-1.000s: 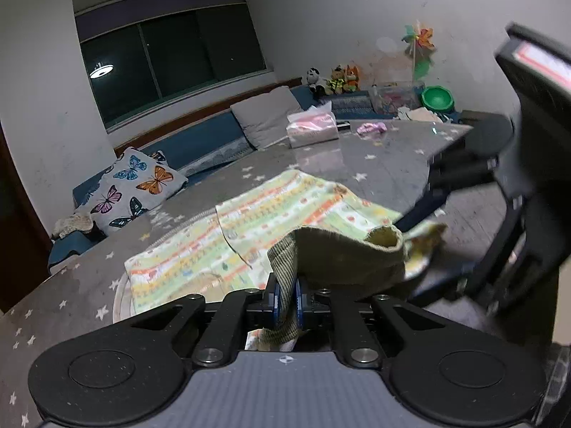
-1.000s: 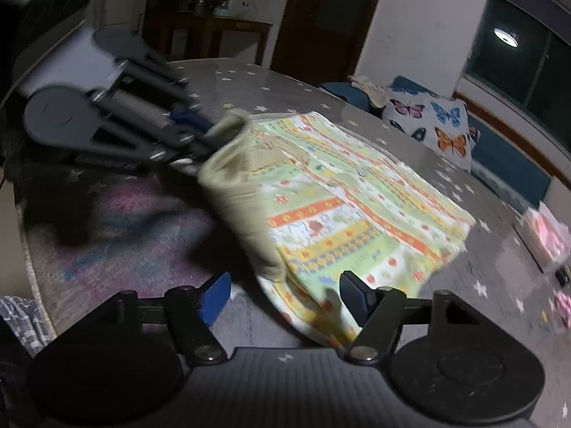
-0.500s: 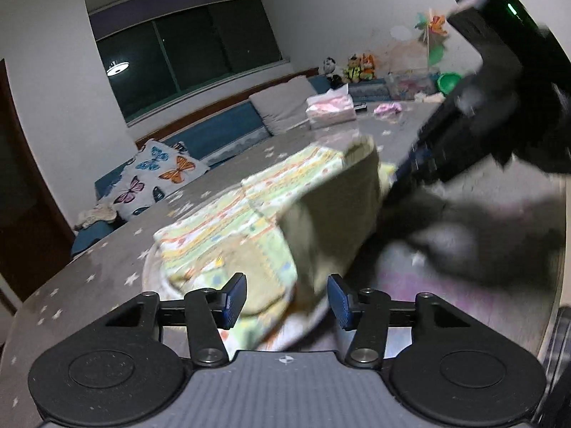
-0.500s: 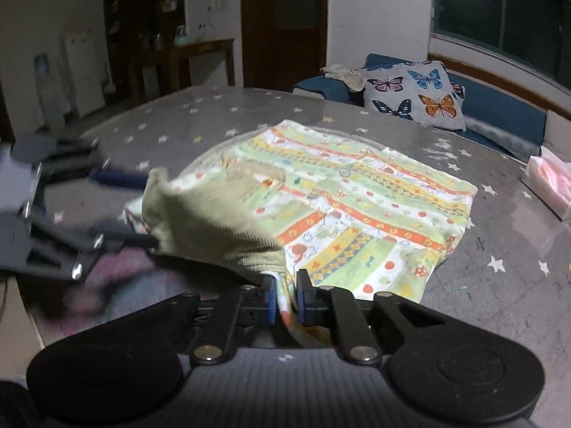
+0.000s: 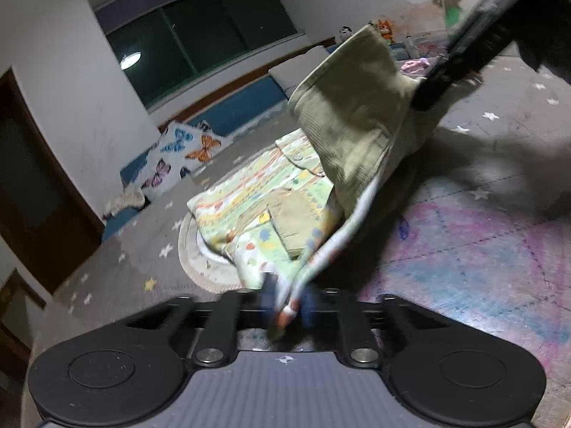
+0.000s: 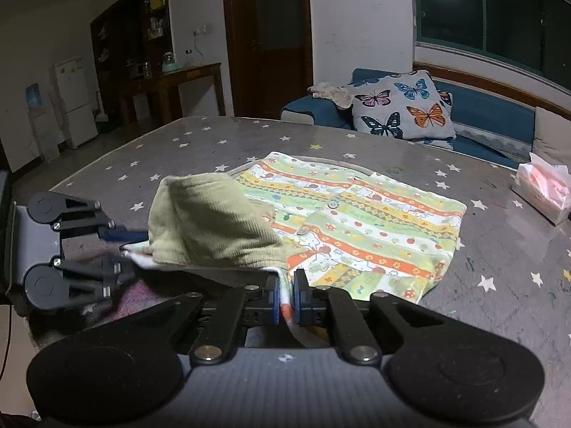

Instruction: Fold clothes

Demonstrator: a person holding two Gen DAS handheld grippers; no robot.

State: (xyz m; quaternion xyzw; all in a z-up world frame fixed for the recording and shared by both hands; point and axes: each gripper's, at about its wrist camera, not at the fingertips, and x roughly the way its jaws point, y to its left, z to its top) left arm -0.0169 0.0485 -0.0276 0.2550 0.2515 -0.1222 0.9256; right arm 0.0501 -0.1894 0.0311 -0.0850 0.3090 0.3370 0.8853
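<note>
Patterned garment (image 6: 364, 224) lies on star-print surface (image 6: 200, 149), near edge lifted, olive lining (image 6: 210, 221) showing. Right gripper (image 6: 284, 297) fingers clamped on hem. Left gripper (image 5: 287, 301) fingers pinch same edge; view blurred. Butterfly cushion (image 6: 403, 107) beyond.

R gripper (image 6: 285, 297) pinching garment (image 6: 357, 221) hem | olive lining up | L gripper (image 6: 123, 249) on far corner
</note>
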